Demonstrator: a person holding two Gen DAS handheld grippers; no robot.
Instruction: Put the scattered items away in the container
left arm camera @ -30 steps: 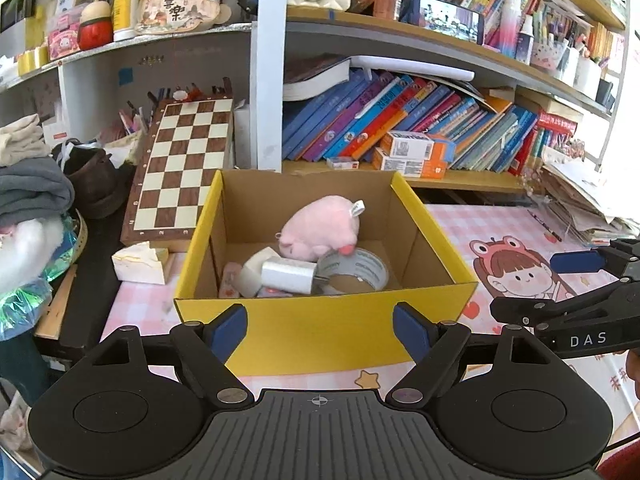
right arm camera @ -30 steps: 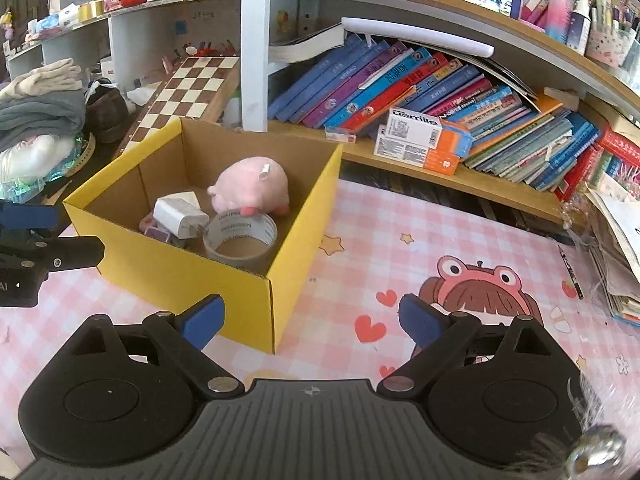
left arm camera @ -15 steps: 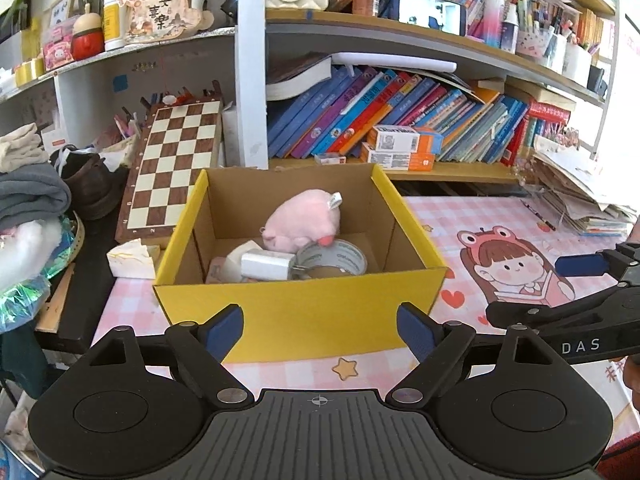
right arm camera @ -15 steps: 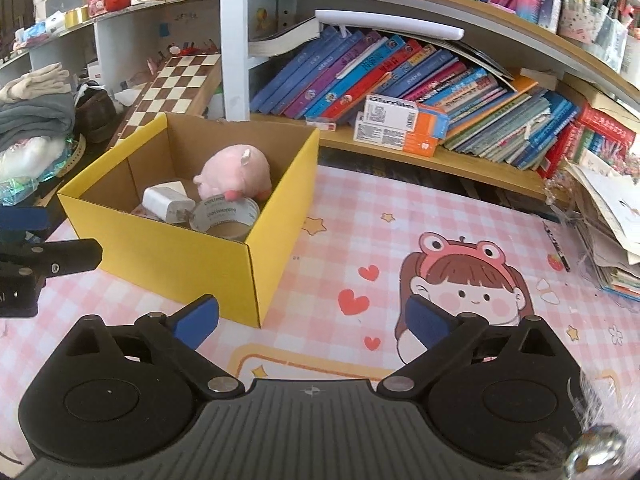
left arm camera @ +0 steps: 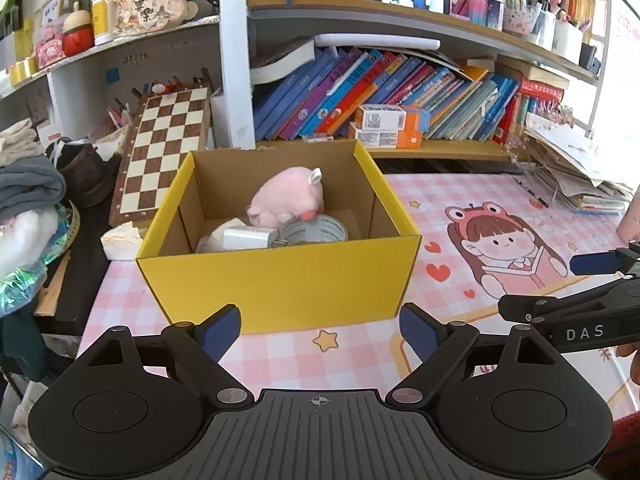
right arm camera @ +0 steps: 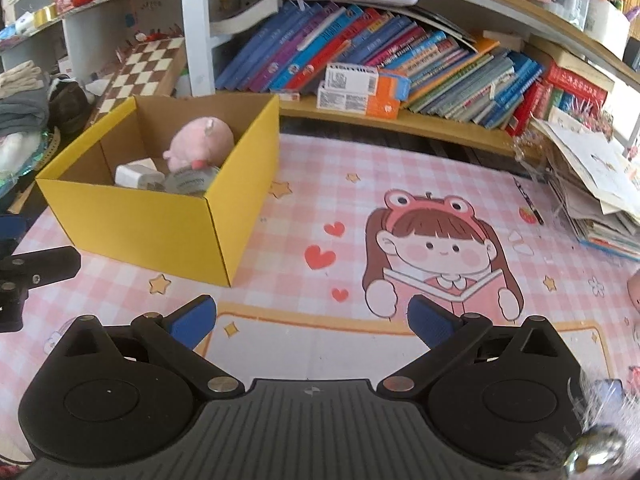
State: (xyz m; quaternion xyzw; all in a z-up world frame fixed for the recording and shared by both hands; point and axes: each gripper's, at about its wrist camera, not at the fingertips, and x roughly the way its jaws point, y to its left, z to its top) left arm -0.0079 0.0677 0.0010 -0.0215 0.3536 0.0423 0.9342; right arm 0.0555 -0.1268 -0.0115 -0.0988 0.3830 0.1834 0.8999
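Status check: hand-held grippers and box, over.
Left hand-held gripper and right hand-held gripper open, empty. Pink plush, tape roll in yellow box. Nothing blocking.

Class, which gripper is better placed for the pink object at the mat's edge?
Likely the right gripper: empty, jaws just opening, with the pink object on its side; the left gripper faces the yellow box.

The right gripper [right arm camera: 312,318] hangs over the pink checked mat [right arm camera: 400,200], its jaws just opened wider, nothing between them. The yellow box [right arm camera: 160,220] sits to the left, holding a pink plush [right arm camera: 200,142], a white charger [right arm camera: 136,176] and a tape roll [right arm camera: 190,184]. The left gripper [right arm camera: 24,276] shows at the left edge.
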